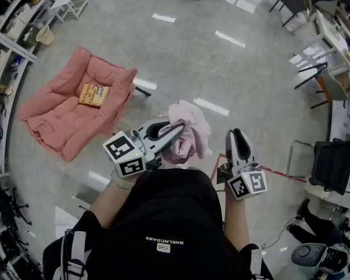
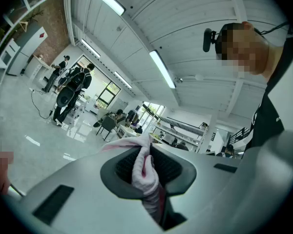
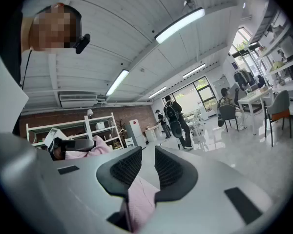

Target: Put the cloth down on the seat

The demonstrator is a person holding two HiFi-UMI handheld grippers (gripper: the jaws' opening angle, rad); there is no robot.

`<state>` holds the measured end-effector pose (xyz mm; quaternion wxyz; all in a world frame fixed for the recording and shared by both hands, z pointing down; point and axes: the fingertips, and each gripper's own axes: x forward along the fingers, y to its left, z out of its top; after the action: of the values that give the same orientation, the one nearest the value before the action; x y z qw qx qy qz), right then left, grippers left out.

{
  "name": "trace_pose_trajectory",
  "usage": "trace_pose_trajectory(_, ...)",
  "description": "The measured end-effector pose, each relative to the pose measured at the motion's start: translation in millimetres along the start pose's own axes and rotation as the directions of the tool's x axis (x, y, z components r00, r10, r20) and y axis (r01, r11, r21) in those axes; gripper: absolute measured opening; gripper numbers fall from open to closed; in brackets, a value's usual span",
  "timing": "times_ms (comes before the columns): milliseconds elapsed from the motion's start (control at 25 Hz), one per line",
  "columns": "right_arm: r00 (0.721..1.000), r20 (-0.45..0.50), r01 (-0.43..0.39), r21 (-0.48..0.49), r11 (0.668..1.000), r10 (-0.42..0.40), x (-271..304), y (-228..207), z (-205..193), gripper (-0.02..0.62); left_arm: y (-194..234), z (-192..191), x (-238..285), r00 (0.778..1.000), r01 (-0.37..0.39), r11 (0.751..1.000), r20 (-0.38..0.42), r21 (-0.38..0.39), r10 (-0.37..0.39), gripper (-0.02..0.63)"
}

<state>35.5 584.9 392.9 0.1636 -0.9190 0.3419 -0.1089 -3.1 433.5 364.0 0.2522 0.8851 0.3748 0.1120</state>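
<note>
A crumpled pink cloth (image 1: 189, 134) hangs in front of my chest, and my left gripper (image 1: 176, 132) is shut on one fold of it. In the left gripper view the cloth (image 2: 145, 172) is pinched between the dark pads (image 2: 121, 165). The seat, a pink cushioned chair (image 1: 64, 121), stands on the floor to the far left with a yellow book (image 1: 94, 94) lying on it. My right gripper (image 1: 237, 137) points forward to the right of the cloth and apart from it. Its jaws stand slightly apart (image 3: 142, 165), with a pink strip (image 3: 139, 199) low in the gap.
Shelving (image 1: 11, 39) lines the left wall behind the chair. Office chairs (image 1: 332, 165) and desks (image 1: 332, 34) stand along the right side. Red tape (image 1: 280, 172) marks the floor near my right hand. People stand farther off (image 2: 71, 89).
</note>
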Motion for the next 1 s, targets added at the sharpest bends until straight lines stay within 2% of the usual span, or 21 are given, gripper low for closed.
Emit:
trace_pose_trajectory(200, 1.0, -0.007, 0.014, 0.002, 1.0, -0.014, 0, 7, 0, 0.101, -2, 3, -1, 0.999, -0.015, 0.996, -0.04, 0.093, 0.019, 0.054)
trace_pose_trajectory(400, 1.0, -0.012, 0.011, -0.004, 1.0, -0.011, 7, 26, -3, 0.101, 9, 13, -14, 0.998, -0.021, 0.99, -0.049, 0.137, 0.028, 0.054)
trace_pose_trajectory(760, 1.0, -0.006, 0.004, 0.01, 1.0, -0.004, 35, 61, -4, 0.101, 47, 41, -54, 0.998, -0.055, 0.99, -0.024, 0.131, 0.058, 0.054)
trace_pose_trajectory(1000, 1.0, -0.023, -0.01, 0.007, 1.0, 0.011, 67, 99, -17, 0.101, 73, 55, -97, 0.998, -0.068, 0.992, 0.003, 0.107, 0.068, 0.054)
